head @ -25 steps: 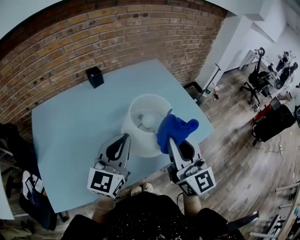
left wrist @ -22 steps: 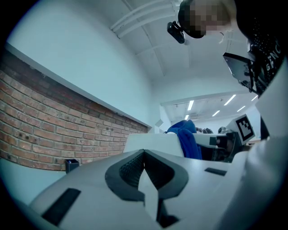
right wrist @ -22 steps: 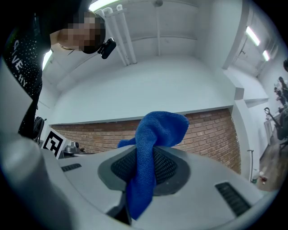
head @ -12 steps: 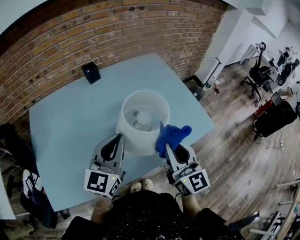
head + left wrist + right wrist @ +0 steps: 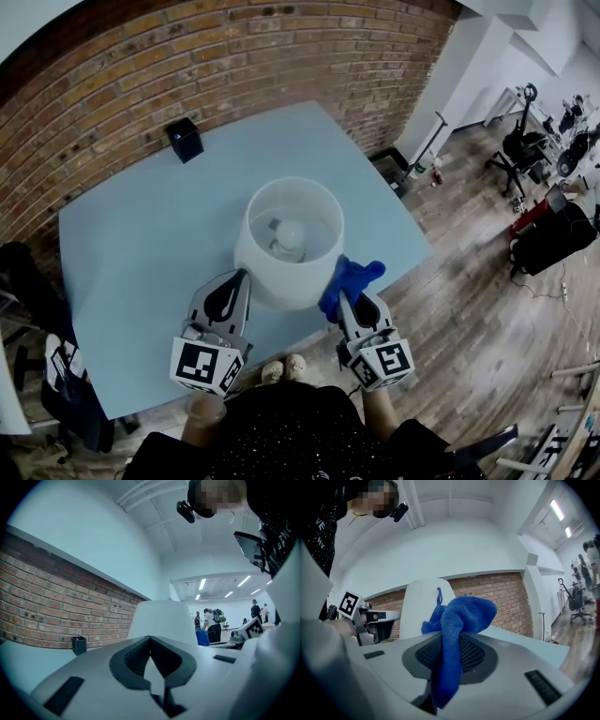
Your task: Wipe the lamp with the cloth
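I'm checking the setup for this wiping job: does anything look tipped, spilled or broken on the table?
Nothing stands out. The lamp stands upright on the table, with no dent or crack that shows. The cloth is clamped in the right gripper, beside the lamp, and nothing is spilled.

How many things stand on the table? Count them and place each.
2. The white lamp stands near the table's front edge; the small black box stands far back, by the brick wall. Nothing else shows.
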`<move>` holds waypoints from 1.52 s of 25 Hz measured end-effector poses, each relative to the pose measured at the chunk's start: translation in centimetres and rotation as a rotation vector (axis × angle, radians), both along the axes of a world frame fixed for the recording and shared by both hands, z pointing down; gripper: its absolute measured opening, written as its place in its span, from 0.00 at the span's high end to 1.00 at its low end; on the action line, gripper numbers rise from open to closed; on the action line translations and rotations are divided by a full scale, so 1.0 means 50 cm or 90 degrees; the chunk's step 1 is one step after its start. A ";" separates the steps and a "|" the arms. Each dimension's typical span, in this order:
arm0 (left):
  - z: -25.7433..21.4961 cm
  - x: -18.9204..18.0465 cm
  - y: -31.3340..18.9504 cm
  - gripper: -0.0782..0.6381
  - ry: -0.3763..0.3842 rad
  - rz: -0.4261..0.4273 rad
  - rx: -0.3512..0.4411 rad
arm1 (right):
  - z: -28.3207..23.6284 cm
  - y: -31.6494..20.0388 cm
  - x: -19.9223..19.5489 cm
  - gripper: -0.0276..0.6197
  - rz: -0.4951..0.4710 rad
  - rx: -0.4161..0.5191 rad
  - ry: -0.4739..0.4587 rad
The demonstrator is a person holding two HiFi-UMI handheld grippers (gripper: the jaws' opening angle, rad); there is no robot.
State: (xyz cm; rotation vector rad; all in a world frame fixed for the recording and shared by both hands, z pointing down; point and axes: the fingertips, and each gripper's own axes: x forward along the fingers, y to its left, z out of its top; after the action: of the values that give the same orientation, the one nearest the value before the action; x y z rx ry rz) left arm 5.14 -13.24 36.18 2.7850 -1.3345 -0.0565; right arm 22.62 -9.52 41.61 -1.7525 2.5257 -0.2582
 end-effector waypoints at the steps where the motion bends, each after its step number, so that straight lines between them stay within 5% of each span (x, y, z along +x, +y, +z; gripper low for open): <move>1: 0.003 0.000 0.000 0.88 0.000 0.000 -0.001 | 0.013 -0.001 0.004 0.83 0.005 -0.009 0.000; 10: 0.009 -0.008 0.000 0.88 0.002 -0.007 -0.005 | 0.082 0.005 0.061 0.83 0.072 -0.091 0.005; 16: -0.021 -0.016 0.000 0.88 0.000 -0.013 0.027 | -0.119 -0.017 0.085 0.83 0.067 0.038 -0.007; 24: -0.083 -0.029 -0.020 0.88 -0.010 -0.044 0.083 | -0.347 -0.082 0.042 0.83 -0.027 0.160 -0.040; 28: -0.089 -0.035 -0.026 0.88 -0.009 -0.059 0.084 | -0.351 -0.111 0.013 0.83 -0.063 0.142 -0.061; 38: -0.067 -0.034 -0.038 0.88 -0.019 -0.073 0.066 | -0.247 -0.165 0.031 0.83 -0.042 0.065 -0.072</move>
State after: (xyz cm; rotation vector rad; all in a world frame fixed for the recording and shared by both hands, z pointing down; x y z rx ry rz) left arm 3.44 -15.15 32.85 2.8004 -1.5396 -0.0916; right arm 24.15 -17.78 29.26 -1.5746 2.4735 -0.2209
